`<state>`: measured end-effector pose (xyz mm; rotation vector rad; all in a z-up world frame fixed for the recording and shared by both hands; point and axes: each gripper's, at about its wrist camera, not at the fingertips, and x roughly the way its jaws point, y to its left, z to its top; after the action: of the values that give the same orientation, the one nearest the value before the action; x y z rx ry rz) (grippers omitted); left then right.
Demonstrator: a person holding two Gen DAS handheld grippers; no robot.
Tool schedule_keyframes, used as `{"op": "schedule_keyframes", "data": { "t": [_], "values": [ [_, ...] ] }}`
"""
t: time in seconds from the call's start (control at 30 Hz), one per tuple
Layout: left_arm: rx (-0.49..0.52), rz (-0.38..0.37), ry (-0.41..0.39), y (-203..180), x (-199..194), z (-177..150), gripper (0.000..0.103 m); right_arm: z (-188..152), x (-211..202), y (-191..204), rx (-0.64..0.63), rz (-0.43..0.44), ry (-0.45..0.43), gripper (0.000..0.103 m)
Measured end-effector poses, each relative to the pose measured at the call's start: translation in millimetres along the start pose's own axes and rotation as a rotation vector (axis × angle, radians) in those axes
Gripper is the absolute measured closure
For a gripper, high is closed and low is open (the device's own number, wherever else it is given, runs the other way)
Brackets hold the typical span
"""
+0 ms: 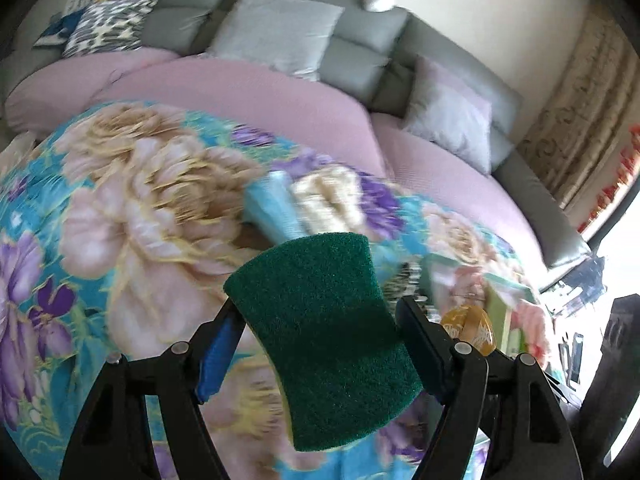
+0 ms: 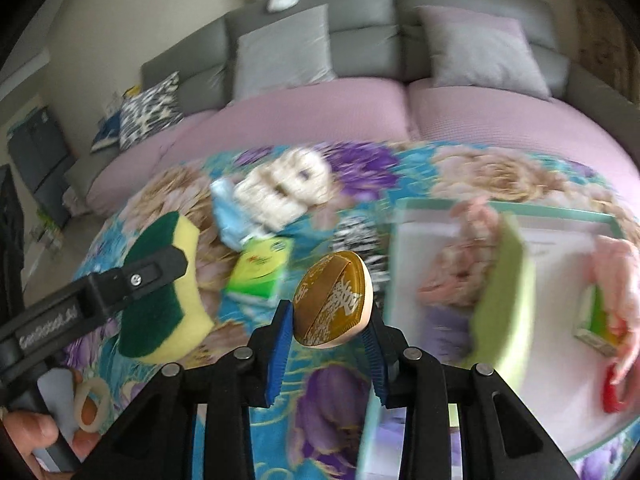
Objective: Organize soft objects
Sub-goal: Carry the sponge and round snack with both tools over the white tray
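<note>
The left gripper point(image 1: 320, 328) is spread wide and clamped on a green-and-yellow sponge point(image 1: 320, 336), which is gripped across its narrowed waist, green scouring face toward the camera; in the right wrist view the same sponge point(image 2: 168, 284) is seen raised above the floral blanket point(image 2: 328, 392). The right gripper point(image 2: 332, 320) is held partly closed, its blue pads point(image 2: 280, 344) pinching a round gold-wrapped object point(image 2: 334, 300) by its sides, lifted clear of the blanket. A green-edged tray point(image 2: 508, 264) with pink items is seen blurred just to the right. A green packet point(image 2: 260, 268) and a white knitted piece point(image 2: 284, 188) are noted lying on the blanket beyond
</note>
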<state>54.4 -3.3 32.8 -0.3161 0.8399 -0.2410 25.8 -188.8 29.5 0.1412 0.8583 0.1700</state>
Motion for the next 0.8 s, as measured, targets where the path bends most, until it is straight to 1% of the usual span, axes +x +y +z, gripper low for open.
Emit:
{"op": "schedule_keyframes", "data": {
  "t": [0.2,0.27,0.37,0.53,0.6,0.7,0.8],
  "values": [
    [0.109,-0.071,-0.006,-48.8,5.2,-7.6,0.025,0.1,-27.3,-52.9,0.109,-0.109,-0.044,0.066],
    [0.139,-0.084,-0.003,-62.1,7.4,-10.6,0.025,-3.2,-34.7,-75.2,0.165,-0.157,-0.044,0.066],
    [0.193,-0.113,0.008,-85.2,12.6,-17.7,0.025,-8.5,-43.3,-100.9,0.229,-0.2,-0.044,0.066],
    [0.3,-0.148,0.011,-123.4,18.5,-27.6,0.025,-15.3,-55.6,-130.1,0.297,-0.227,-0.059,0.066],
    [0.339,-0.145,0.012,-135.6,20.7,-27.6,0.025,-17.4,-57.7,-138.0,0.317,-0.221,-0.059,0.066],
    [0.378,-0.151,0.018,-151.5,24.4,-27.3,0.025,-20.7,-52.9,-145.0,0.33,-0.206,-0.044,0.066],
    [0.388,-0.174,0.044,-165.0,32.1,-24.4,0.025,-23.9,-46.8,-151.8,0.344,-0.2,-0.023,0.066]
  ]
}}
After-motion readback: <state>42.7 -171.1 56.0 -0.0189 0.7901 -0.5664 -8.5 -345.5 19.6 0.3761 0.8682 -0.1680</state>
